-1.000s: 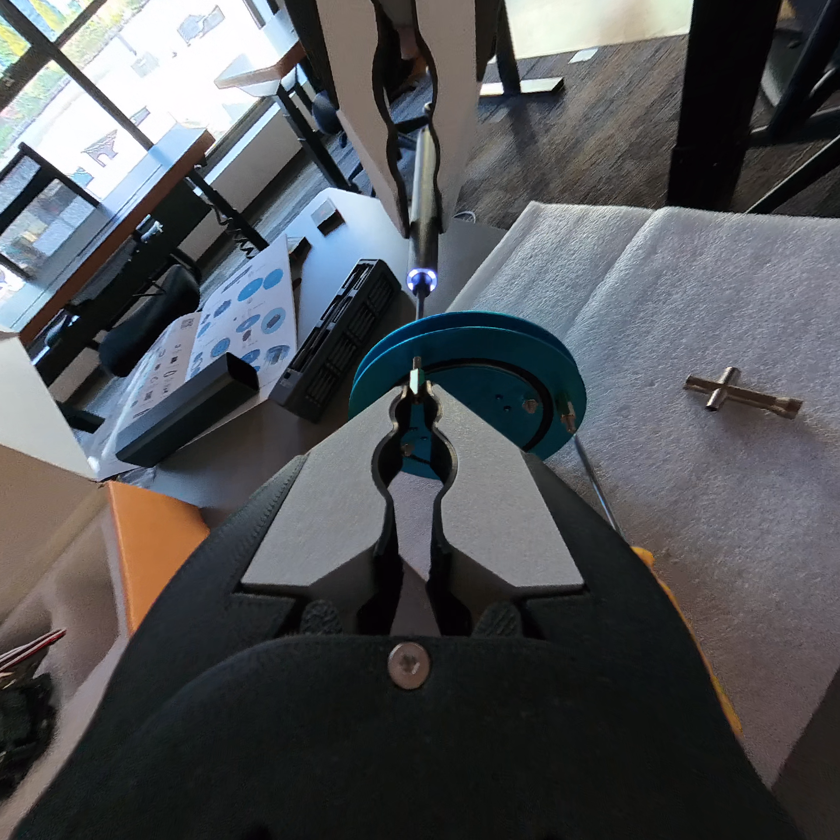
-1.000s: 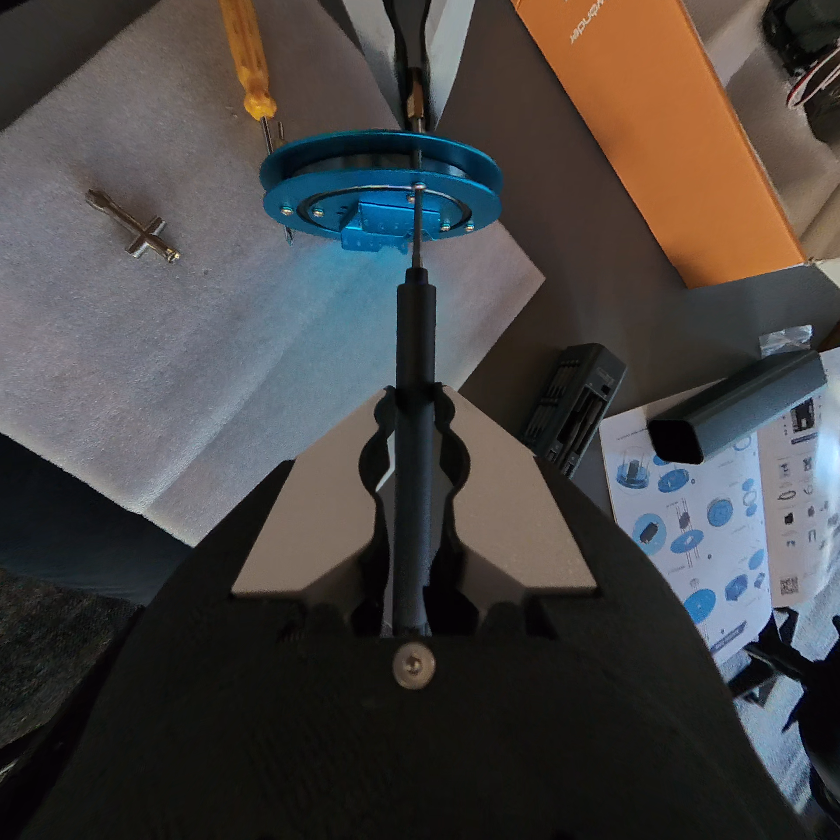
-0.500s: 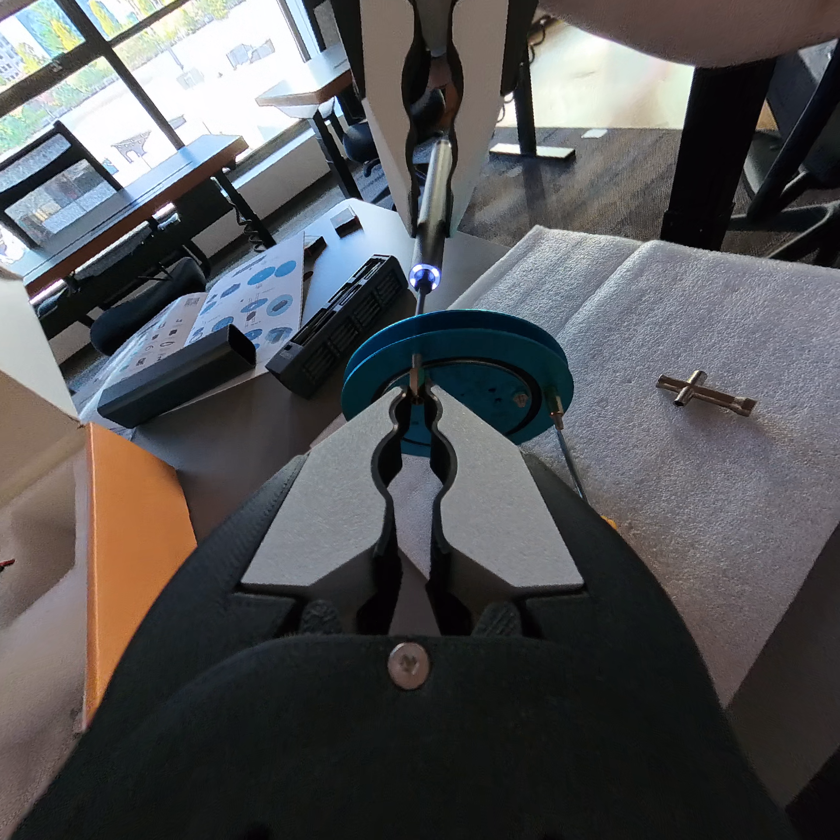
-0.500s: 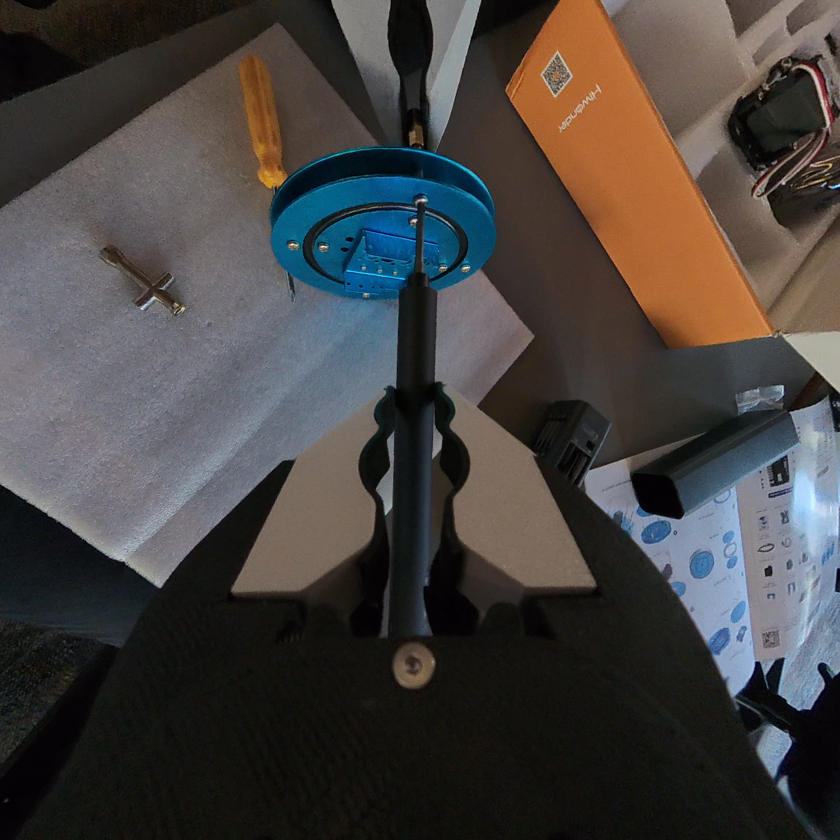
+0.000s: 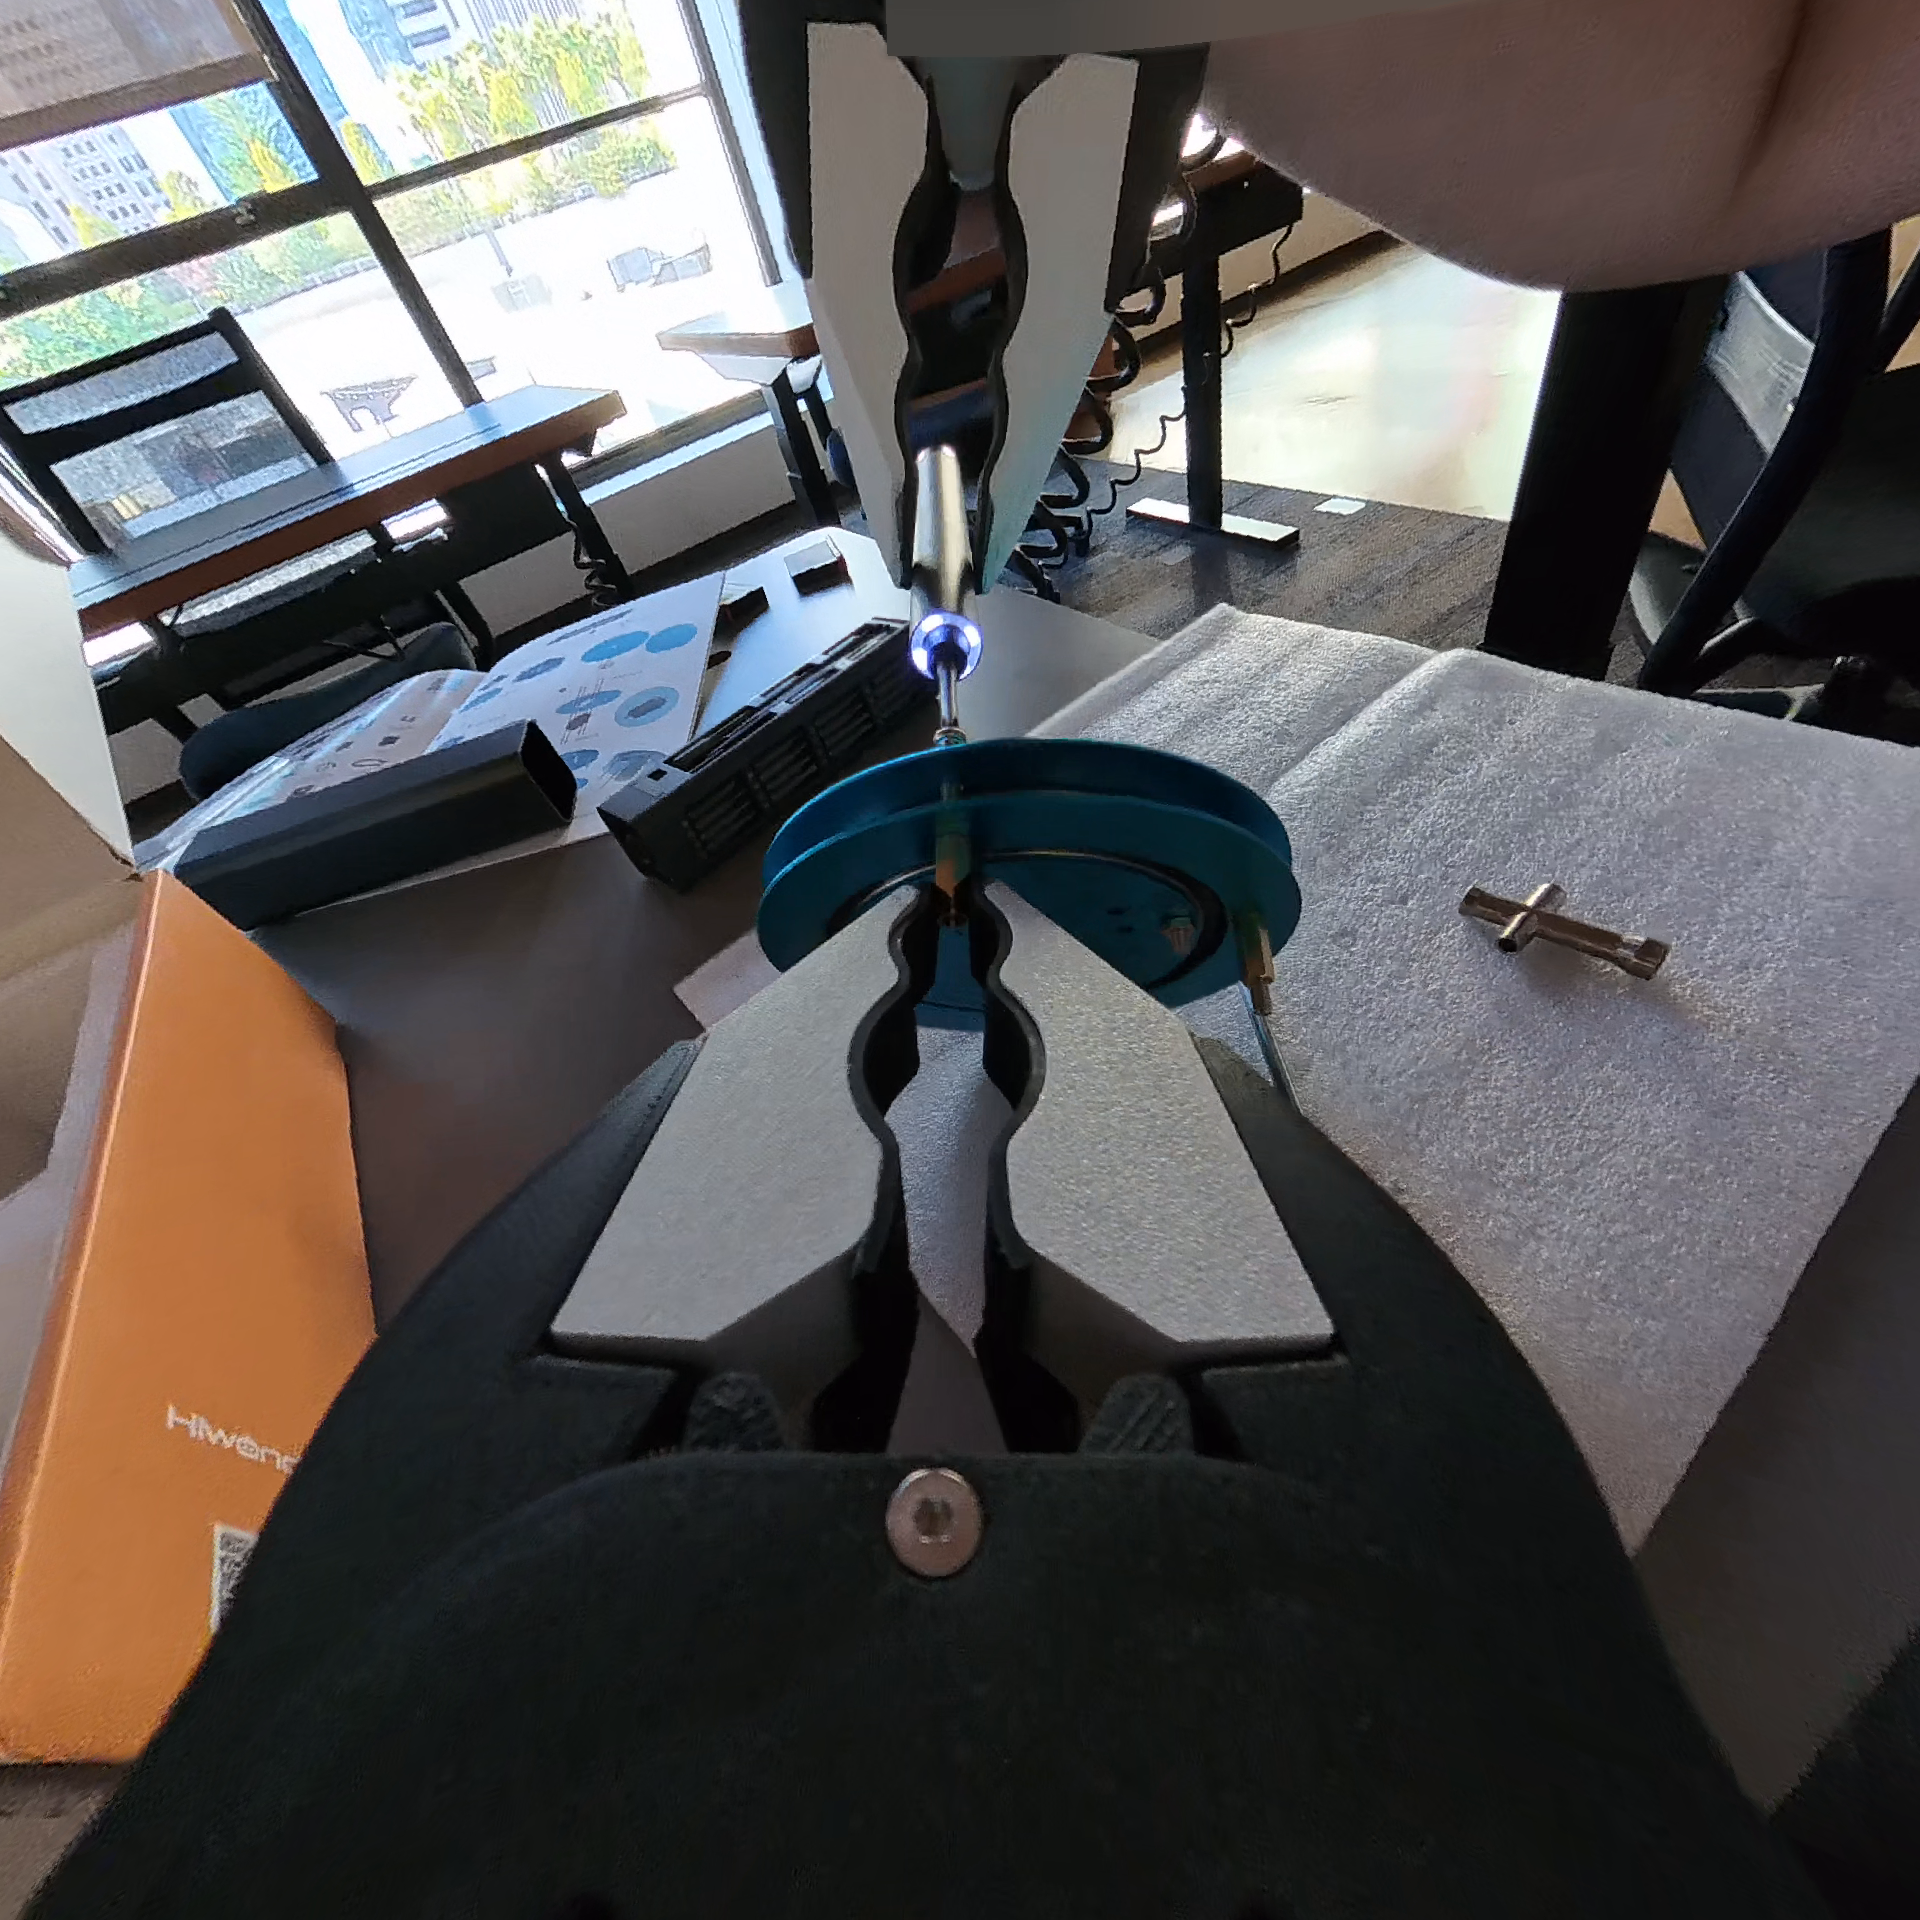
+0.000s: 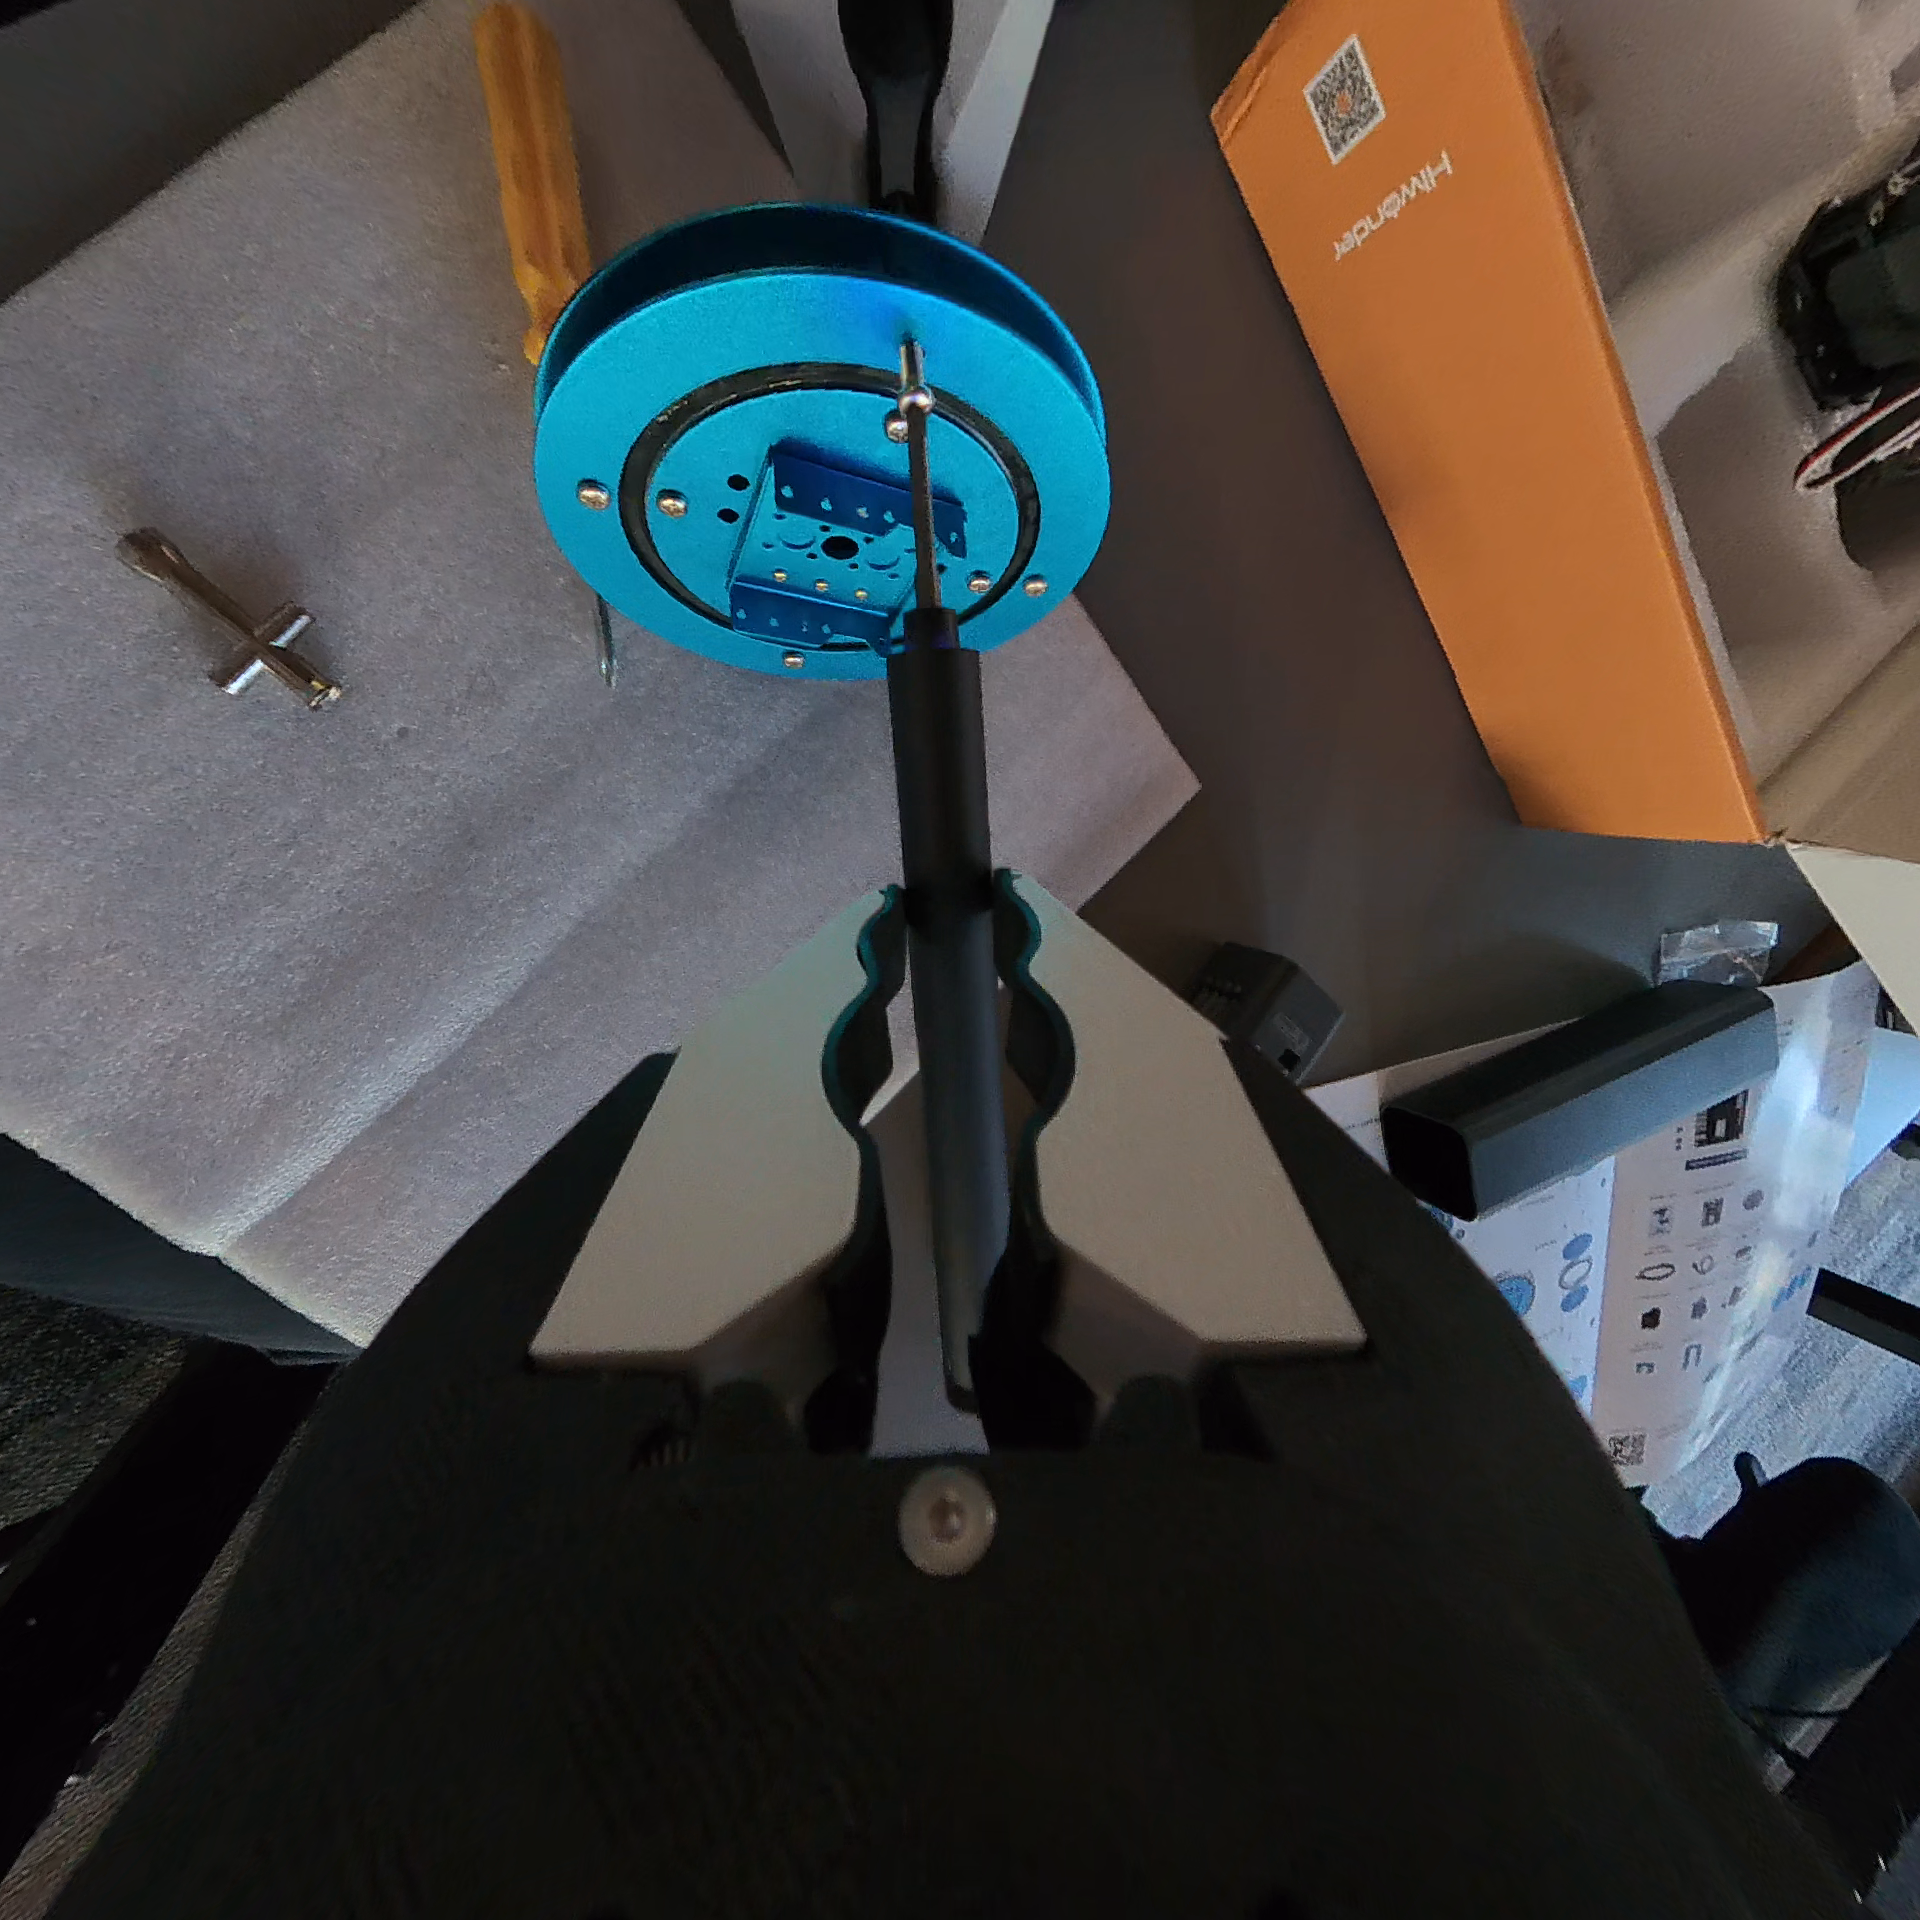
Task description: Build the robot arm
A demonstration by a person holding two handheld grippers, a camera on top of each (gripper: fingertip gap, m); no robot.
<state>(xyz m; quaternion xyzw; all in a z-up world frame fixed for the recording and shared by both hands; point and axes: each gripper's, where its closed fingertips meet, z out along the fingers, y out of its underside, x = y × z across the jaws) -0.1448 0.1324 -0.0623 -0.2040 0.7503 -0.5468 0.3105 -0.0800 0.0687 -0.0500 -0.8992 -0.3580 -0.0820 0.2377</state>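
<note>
A blue two-disc assembly (image 5: 1081,821) rests at the edge of a white foam pad (image 5: 1558,1091). My left gripper (image 5: 951,899) is shut on a brass standoff (image 5: 951,852) at the near rim of the assembly. My right gripper (image 6: 945,894) is shut on a dark electric screwdriver (image 6: 940,790). Its bit meets a small screw (image 6: 912,400) on the top blue disc (image 6: 644,416), right above the held standoff. In the left wrist view the screwdriver (image 5: 940,540) comes down from above with its blue light ring lit. The left gripper's tips (image 6: 904,114) show beyond the disc.
A metal cross wrench (image 5: 1558,930) and a yellow-handled screwdriver (image 6: 530,187) lie on the pad. An orange box (image 6: 1455,416), a black bit case (image 5: 769,748), a dark sleeve (image 6: 1579,1091) and a printed sheet (image 6: 1683,1278) lie on the grey table. Desks and chairs stand behind. From my right tips it is roughly 15 cm to the black bit case (image 5: 769,748); from my left, 25 cm.
My right gripper has risen and tipped more upright over the assembly, so its view now shows the top disc face-on. The left gripper stays shut on the standoff and its view has levelled out.
</note>
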